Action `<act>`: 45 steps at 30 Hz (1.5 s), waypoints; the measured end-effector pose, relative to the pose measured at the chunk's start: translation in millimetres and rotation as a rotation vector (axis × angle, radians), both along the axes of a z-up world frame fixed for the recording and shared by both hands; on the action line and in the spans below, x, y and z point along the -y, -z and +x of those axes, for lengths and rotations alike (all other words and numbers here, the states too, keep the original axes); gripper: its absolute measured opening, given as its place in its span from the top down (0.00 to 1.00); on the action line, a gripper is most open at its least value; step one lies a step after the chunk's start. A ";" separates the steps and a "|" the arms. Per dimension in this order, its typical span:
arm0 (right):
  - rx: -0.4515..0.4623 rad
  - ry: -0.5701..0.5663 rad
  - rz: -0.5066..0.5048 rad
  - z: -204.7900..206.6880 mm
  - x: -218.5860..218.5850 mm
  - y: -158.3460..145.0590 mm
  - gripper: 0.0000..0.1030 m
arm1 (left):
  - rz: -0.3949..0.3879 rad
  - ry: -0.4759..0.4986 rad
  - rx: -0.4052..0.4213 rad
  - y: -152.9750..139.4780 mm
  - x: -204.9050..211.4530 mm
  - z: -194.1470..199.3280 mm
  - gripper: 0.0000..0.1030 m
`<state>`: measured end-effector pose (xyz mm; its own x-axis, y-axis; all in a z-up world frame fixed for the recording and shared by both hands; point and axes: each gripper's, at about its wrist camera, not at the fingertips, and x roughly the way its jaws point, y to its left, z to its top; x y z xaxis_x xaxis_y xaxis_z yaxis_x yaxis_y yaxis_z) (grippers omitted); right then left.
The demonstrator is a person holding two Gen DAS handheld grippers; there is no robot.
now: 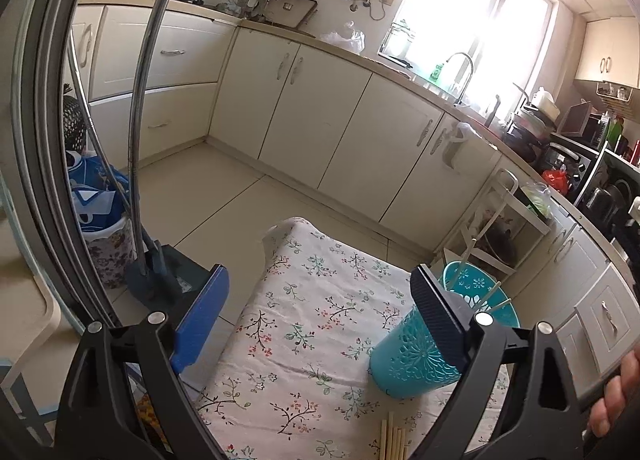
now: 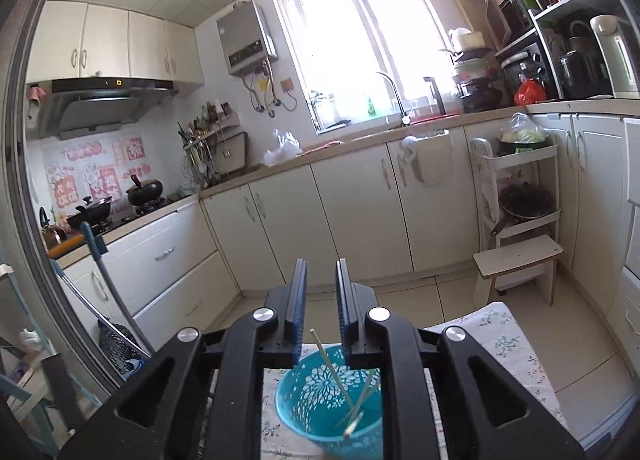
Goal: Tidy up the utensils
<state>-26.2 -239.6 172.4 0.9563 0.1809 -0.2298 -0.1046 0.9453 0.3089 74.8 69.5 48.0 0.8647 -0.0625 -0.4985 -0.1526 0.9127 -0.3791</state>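
Chopsticks (image 2: 334,374) in teal holder (image 2: 304,412); no readable writing on holder.

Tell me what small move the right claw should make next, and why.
Probably back off from the perforated teal plastic holder and go down for another of the loose wooden chopsticks lying on the floral cloth. The right claw stands slightly apart above the holder, nothing between its pads, and a few chopsticks already lean inside.
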 end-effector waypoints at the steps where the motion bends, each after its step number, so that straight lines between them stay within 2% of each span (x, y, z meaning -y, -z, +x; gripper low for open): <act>1: 0.002 0.002 -0.001 -8.6 2.2 -1.0 0.83 | 0.002 -0.004 0.000 0.1 -0.5 -0.7 0.14; 4: -0.021 0.006 -0.013 -38.9 7.8 7.5 0.79 | 0.005 -0.012 -0.003 0.8 -3.3 -1.8 0.14; 7: -0.087 0.000 -0.026 -63.3 7.7 29.5 0.75 | 0.011 -0.021 -0.005 1.4 -6.1 -3.5 0.13; 15: -0.451 -0.018 -0.049 -101.0 -3.2 145.6 0.73 | 0.034 -0.012 -0.021 5.2 -6.0 -7.0 0.12; 20: -0.558 -0.006 -0.073 -106.7 -8.8 185.4 0.73 | 0.076 0.011 -0.075 12.7 2.8 -2.2 0.11; 24: -0.596 0.001 -0.098 -105.6 -14.2 195.7 0.72 | 0.149 0.087 -0.163 20.7 22.9 7.3 0.11; 27: -0.611 0.022 -0.117 -102.9 -19.6 198.1 0.64 | 0.248 0.210 -0.209 23.3 50.6 9.9 0.09; 29: -0.624 0.049 -0.121 -100.9 -20.5 200.3 0.63 | 0.321 0.281 -0.210 21.3 68.9 5.4 0.08; 33: -0.690 0.120 -0.114 -95.1 -17.6 208.8 0.63 | 0.474 0.409 -0.160 11.0 99.8 -14.9 0.08; 37: -0.707 0.171 -0.127 -89.3 -19.3 211.1 0.59 | 0.522 0.485 -0.137 5.7 110.6 -27.4 0.08; 41: -0.719 0.262 -0.100 -72.5 -5.0 220.8 0.53 | 0.563 0.496 -0.129 3.2 111.8 -32.4 0.08; 44: -0.744 0.313 -0.145 -50.5 6.5 232.4 0.52 | 0.547 0.493 -0.128 0.1 107.1 -33.8 0.08; 45: -0.760 0.315 -0.166 -42.2 8.7 236.7 0.49 | 0.535 0.494 -0.126 -1.8 105.4 -34.1 0.08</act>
